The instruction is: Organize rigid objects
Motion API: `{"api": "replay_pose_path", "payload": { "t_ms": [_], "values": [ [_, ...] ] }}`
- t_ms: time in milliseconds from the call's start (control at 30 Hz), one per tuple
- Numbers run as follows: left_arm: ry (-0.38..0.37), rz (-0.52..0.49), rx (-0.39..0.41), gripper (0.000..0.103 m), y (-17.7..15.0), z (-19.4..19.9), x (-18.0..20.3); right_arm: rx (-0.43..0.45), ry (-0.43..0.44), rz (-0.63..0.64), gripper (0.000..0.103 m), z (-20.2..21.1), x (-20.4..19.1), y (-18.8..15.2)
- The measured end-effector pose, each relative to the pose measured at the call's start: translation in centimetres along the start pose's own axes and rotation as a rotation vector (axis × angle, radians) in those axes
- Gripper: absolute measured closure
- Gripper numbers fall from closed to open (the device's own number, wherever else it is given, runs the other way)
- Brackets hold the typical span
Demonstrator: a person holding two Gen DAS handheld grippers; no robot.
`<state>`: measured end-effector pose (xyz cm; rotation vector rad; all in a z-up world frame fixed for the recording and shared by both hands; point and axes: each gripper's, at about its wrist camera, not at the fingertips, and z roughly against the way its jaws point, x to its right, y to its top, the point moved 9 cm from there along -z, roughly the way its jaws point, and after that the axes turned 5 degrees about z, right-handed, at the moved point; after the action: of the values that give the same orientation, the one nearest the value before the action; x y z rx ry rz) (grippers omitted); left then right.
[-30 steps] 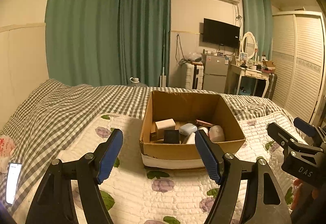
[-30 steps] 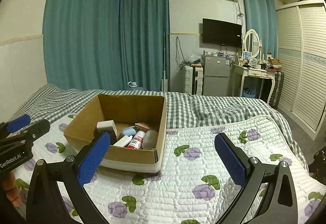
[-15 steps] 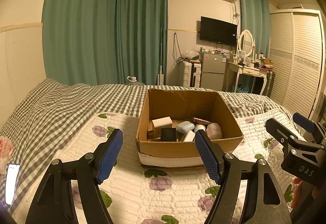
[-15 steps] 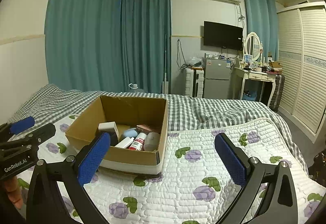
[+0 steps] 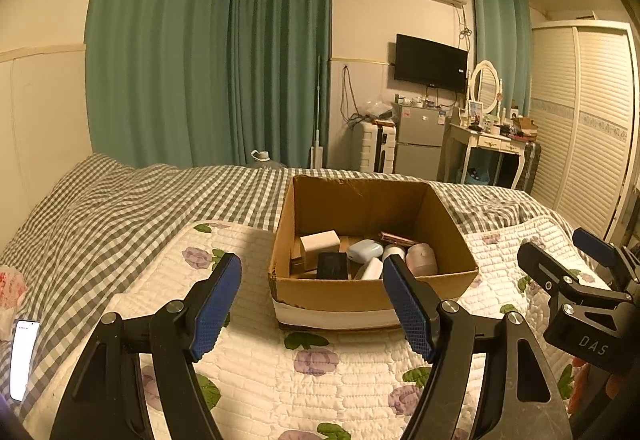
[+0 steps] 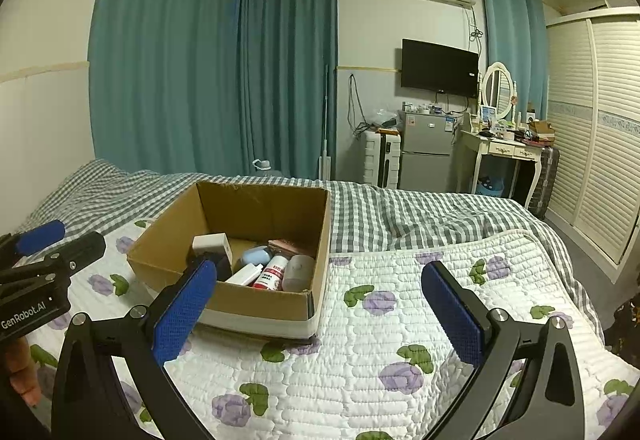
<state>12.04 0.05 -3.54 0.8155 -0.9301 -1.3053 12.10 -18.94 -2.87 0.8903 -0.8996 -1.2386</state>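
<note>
An open cardboard box (image 5: pixel 436 208) (image 6: pixel 320 240) sits on the floral quilt of a bed. Inside lie several small items: a white cube-shaped box (image 5: pixel 320 247) (image 6: pixel 212 244), a black block (image 5: pixel 332 266), a pale blue case (image 5: pixel 365 250) (image 6: pixel 256 254), a white bottle with a red label (image 6: pixel 274 272) and a grey rounded container (image 5: pixel 421 259) (image 6: pixel 298 272). My left gripper (image 5: pixel 312 306) hovers open just in front of the box, nothing between its blue pads. My right gripper (image 6: pixel 320 314) is open too, near the box's right front corner.
A phone (image 5: pixel 24 358) lies at the bed's left edge on the checked blanket (image 5: pixel 120 208). Quilt (image 6: pixel 400 320) stretches to the right of the box. Beyond the bed stand a fridge (image 6: pixel 426 150), a suitcase (image 6: pixel 382 158), a dressing table (image 6: pixel 504 156) and a wardrobe (image 6: pixel 600 128).
Both grippers have drifted slightly, so the box sits a little lower and closer in both views. Both stay open and empty.
</note>
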Motion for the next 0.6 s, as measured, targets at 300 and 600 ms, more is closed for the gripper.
{"api": "replay_pose_path", "payload": {
  "t_ms": [300, 600],
  "values": [
    [-0.002, -0.008, 0.001, 0.027, -0.02, 0.08, -0.02, 0.000, -0.005, 0.001, 0.000, -0.12, 0.03, -0.16],
    [-0.007, -0.016, 0.000, 0.027, -0.04, 0.07, -0.03, -0.004, -0.004, 0.006, 0.000, -0.19, -0.01, -0.27]
  ]
}}
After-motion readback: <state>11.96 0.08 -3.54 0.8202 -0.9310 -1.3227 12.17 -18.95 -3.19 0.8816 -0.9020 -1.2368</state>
